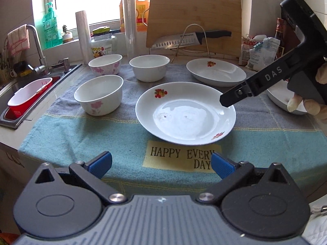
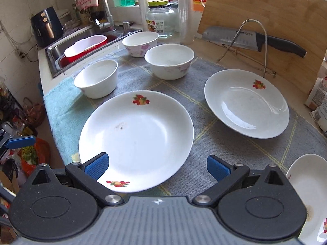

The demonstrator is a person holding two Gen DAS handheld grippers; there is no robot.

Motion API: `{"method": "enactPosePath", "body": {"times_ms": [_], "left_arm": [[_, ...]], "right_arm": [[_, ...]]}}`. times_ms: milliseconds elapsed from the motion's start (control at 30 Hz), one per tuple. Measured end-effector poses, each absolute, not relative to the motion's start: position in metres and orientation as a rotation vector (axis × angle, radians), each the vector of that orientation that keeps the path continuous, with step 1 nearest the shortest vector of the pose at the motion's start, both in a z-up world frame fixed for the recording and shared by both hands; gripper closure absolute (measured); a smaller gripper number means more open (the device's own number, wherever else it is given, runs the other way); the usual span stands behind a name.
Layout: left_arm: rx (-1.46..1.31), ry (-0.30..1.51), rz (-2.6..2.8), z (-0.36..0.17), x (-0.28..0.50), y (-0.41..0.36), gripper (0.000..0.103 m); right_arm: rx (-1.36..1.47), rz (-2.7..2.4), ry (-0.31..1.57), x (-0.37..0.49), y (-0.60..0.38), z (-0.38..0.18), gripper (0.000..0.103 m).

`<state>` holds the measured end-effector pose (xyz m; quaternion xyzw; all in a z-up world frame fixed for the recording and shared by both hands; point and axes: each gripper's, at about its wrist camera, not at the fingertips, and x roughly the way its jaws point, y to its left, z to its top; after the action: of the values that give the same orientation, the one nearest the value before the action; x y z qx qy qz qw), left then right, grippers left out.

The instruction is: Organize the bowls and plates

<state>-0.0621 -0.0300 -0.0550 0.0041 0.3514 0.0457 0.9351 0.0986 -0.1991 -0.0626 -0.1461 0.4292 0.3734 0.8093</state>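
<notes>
Directly ahead of my right hand-held gripper [image 2: 157, 166], jaws apart and empty, the nearest plate [image 2: 136, 140] lies flat on the bench towel [image 2: 224, 149], its rim between the pads. My left hand-held gripper [image 1: 161, 163], also spread, sits farther back.

Bowls [image 2: 132, 59] crowd left; cloth gap [image 2: 196, 106] btwn plates free

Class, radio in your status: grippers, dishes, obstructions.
Left gripper open, empty. Right gripper open over near plate. Three bowls, plates unstacked. Nothing blocking.
</notes>
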Motion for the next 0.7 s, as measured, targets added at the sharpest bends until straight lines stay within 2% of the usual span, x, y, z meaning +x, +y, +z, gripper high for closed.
{"method": "enactPosePath", "body": {"times_ms": [333,700], "left_arm": [[0.033,0.860,0.065,-0.074,-0.026,-0.058,0.001],[0.066,0.905,0.016,-0.080,-0.006,-0.053,0.001]], "right_arm": [[-0.309,0.871,0.949,0.125,-0.218,-0.089,0.000],[-0.335,0.898,0.997,0.133,-0.205,-0.104,0.000]]}}
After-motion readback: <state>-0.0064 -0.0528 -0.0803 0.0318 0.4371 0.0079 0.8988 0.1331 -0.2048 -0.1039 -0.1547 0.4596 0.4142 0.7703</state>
